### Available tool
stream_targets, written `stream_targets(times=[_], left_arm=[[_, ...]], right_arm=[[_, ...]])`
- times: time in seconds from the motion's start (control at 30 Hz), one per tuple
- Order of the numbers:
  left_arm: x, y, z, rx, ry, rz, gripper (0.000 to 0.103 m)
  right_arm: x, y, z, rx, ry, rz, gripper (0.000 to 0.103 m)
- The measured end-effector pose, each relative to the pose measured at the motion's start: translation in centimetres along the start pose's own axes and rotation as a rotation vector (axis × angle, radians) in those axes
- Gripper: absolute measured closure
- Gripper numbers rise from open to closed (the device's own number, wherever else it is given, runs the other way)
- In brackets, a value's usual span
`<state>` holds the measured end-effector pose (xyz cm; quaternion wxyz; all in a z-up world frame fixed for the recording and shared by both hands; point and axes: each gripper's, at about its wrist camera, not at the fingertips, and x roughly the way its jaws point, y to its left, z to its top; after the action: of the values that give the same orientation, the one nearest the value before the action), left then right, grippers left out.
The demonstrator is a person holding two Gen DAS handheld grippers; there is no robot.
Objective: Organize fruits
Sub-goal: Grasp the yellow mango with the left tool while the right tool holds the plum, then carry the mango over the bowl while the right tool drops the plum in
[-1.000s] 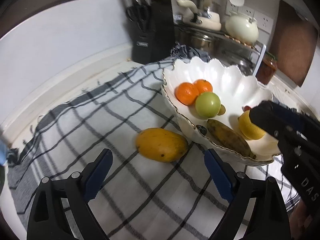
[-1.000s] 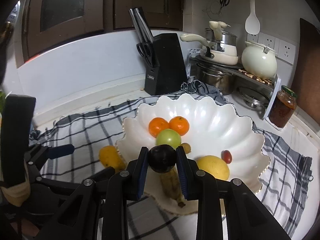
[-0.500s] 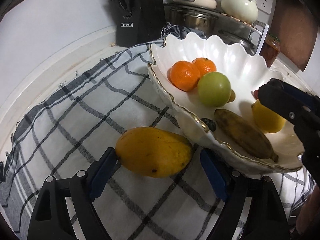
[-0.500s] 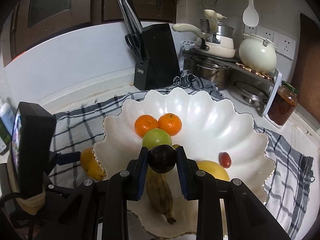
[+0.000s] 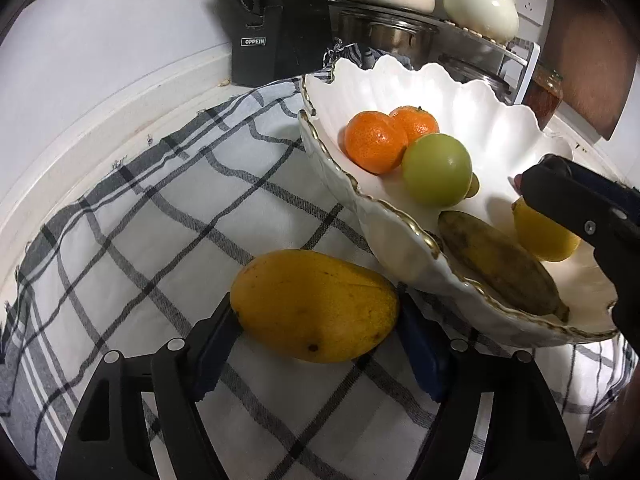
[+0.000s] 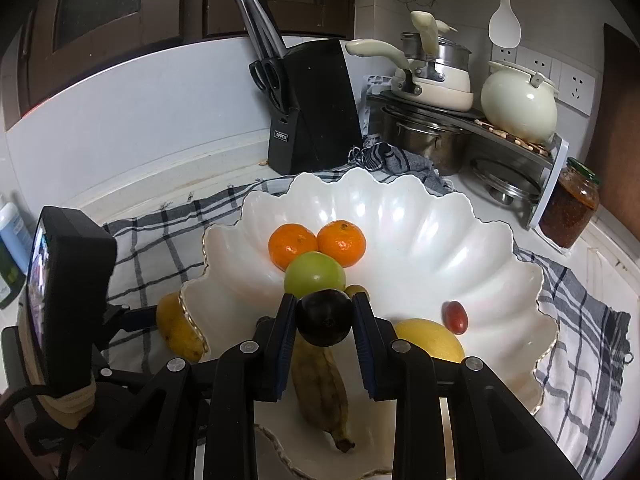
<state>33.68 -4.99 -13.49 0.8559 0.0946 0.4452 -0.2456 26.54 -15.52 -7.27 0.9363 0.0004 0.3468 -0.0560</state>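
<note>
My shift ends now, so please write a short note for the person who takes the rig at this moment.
Right gripper: shut on the dark plum, held above the white bowl.
Left gripper: fingers on both sides of the mango, which lies on the checked cloth beside the bowl.
Done: two oranges, green fruit, banana, lemon and small red fruit are in the bowl.
Left: release the plum into the bowl, then lift the mango in.

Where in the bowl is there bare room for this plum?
Bare: the bowl floor right of the oranges, behind the red grape. Crowded: near side, with green fruit, banana, lemon under the plum.
</note>
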Motion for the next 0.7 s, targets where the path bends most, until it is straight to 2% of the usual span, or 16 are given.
stream_targets(times=[0.47,0.7], left_arm=[[-7.2,-0.1,-0.6,-0.03,-0.109,0.105,0.028],[-10.5,-1.1,0.0,-0.045,-0.167,0.127,0.028]], right_arm=[[-4.0,-0.5,0.1,0.012,-0.048,0.027,0.074],[-6.3,-1.7,0.2,0.02,-0.067,0.032,0.074]])
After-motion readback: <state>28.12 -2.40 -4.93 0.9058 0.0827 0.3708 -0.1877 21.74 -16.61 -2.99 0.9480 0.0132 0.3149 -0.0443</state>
